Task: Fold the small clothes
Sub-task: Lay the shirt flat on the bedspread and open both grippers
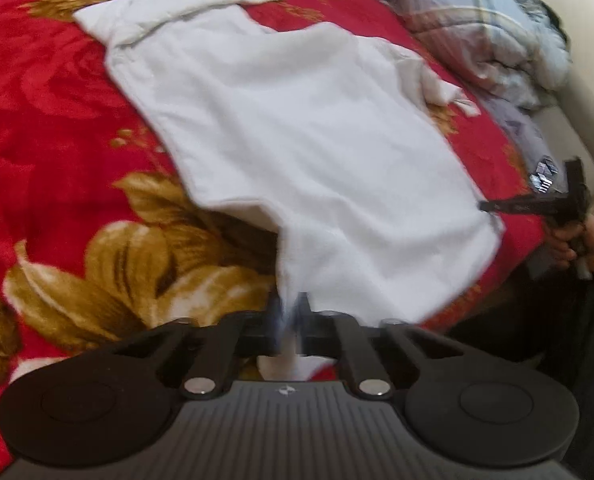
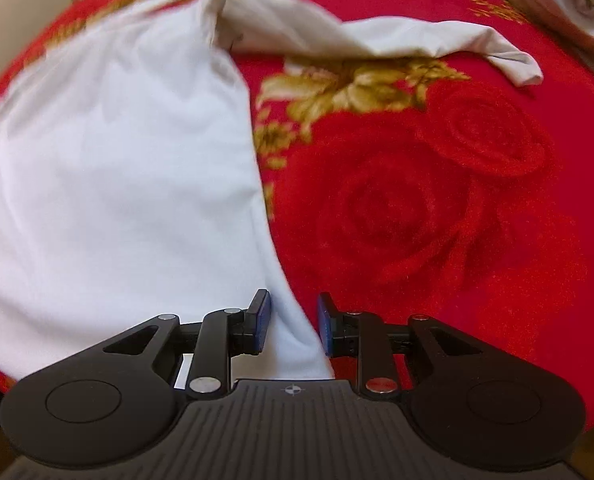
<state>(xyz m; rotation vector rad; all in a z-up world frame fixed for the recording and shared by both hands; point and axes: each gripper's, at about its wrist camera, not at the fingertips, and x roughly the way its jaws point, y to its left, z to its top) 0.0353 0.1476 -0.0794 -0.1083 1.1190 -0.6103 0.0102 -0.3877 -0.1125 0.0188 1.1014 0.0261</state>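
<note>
White cotton long-sleeved garment (image 1: 297, 152) lies spread on the red fleece blanket with gold flowers (image 1: 57, 120), its hem at the blanket's near edge. Left gripper (image 1: 289, 312) is clenched on a hem corner, though blur hides the pads. Right gripper (image 2: 293, 324) is released, fingers (image 2: 260, 320) straddling the other hem corner. Grey plaid quilt (image 1: 477, 28) sits bunched at the far corner.
</note>
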